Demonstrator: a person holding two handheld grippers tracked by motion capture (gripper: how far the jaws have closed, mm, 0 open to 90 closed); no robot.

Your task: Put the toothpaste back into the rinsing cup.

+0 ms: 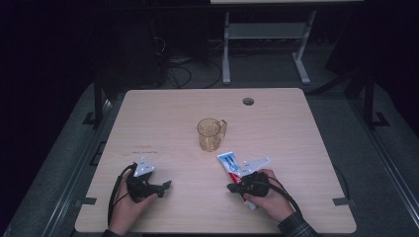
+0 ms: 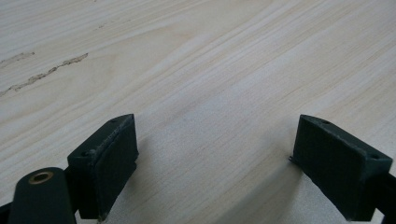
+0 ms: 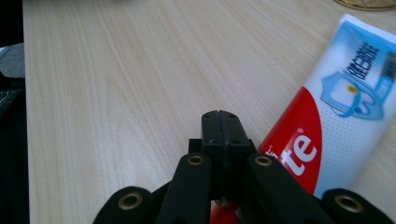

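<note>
Jaws first, left to right: left gripper (image 1: 165, 185) has its two black jaws spread wide, nothing between them but bare light wooden table (image 2: 210, 70); in the high view it sits well to the left of the transparent amber plastic mug with a handle (image 1: 211, 133) and nearer the person. Right gripper (image 3: 220, 122) has its jaws pressed flat together, empty, tips over bare wood. White, red and blue squeezable toothpaste tube (image 3: 343, 112) lies flat on the table just beside the closed jaws on their right in the right gripper view, its red end running under the gripper's body; jaws not around it. In the high view the tube (image 1: 229, 163) lies just in front of the mug, toward the person, slanting to the right hand (image 1: 269, 197). Writing on the tube: white letters "te" on the red part; small blue characters on the pale blue part, too small to read. Brand not readable in full.
</note>
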